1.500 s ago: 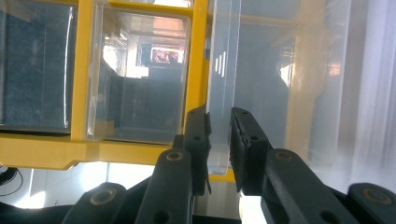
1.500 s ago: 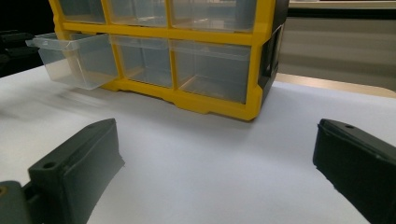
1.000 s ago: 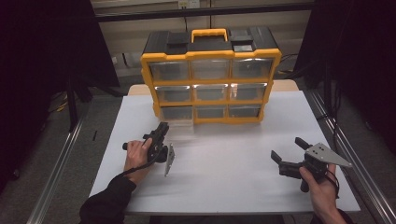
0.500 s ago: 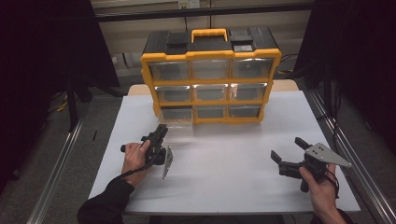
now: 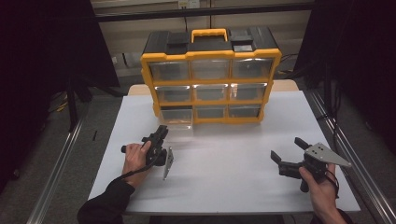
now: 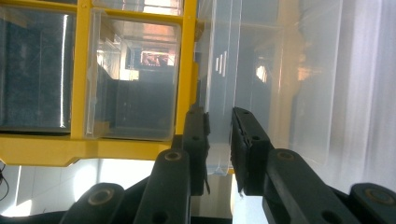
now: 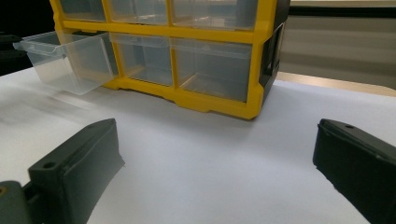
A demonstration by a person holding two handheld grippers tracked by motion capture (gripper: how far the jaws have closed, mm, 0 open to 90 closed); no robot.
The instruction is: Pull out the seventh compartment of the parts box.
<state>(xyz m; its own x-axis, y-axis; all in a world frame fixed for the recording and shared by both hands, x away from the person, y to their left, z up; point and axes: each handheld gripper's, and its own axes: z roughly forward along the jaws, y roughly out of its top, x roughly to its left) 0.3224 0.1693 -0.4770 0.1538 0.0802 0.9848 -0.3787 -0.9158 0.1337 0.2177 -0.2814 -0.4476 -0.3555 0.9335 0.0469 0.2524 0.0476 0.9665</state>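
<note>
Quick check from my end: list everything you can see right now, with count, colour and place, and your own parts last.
Table: one, white top, under everything.
Drawer cabinet: one, yellow frame, black top, yellow handle, nine clear drawers, far middle of table.
Pulled-out drawer: one, clear, bottom-left slot, sticking out toward the person.
Left gripper: one, black, jaws closed on the drawer's front lip.
Right gripper: one, black with grey plate, jaws open, above the table's near right.
Hands: two, one per gripper, dark sleeves.
</note>
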